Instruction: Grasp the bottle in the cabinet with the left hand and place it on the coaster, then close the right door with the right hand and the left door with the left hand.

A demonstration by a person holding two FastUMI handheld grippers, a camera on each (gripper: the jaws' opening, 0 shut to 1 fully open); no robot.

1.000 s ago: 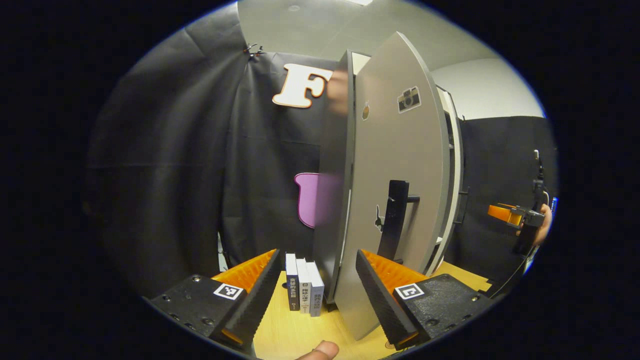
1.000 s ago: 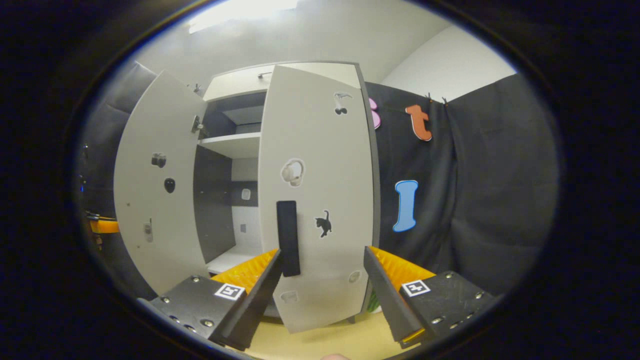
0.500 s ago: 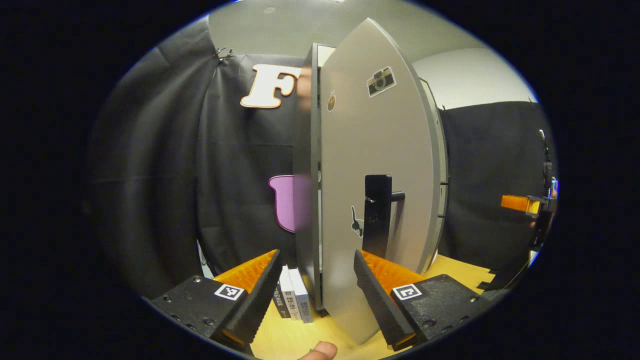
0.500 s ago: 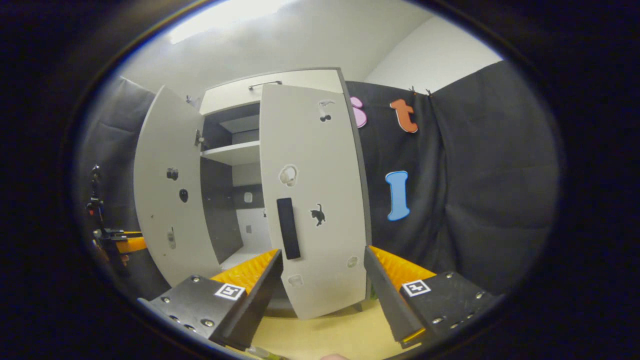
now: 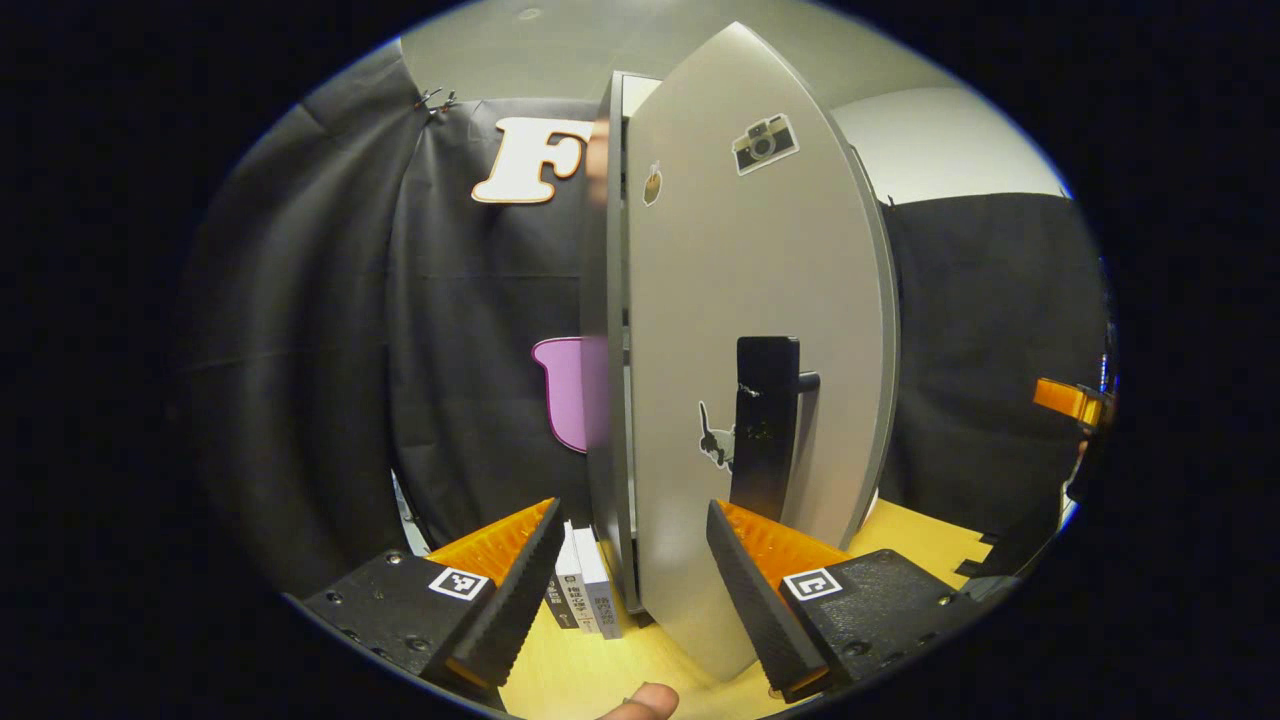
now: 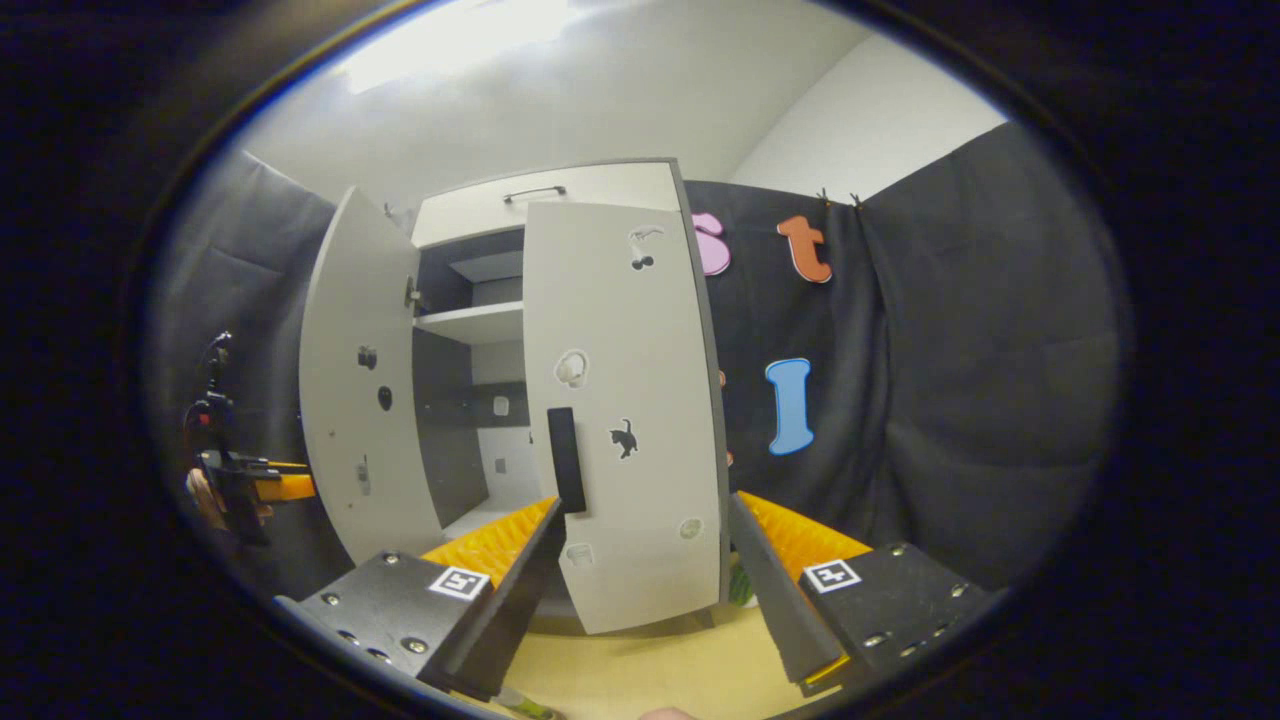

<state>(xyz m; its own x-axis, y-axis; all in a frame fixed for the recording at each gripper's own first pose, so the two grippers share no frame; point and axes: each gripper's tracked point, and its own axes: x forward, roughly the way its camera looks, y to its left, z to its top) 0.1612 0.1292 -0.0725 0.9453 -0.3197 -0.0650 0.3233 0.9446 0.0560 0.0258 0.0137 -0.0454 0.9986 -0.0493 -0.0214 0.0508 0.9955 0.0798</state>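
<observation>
Here both tongs, left [image 5: 630,590] and right [image 6: 640,590], gape; two cabinet doors [image 6: 625,400] ajar.

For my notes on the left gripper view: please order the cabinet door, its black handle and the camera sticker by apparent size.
Largest to smallest:
1. cabinet door
2. black handle
3. camera sticker

No ties; all three lie on one door.

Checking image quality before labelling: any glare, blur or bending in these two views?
Left gripper view: fisheye bows the left door into a curve; sharp overall. Right gripper view: ceiling light blows out at the top, and the right door bulges.
</observation>
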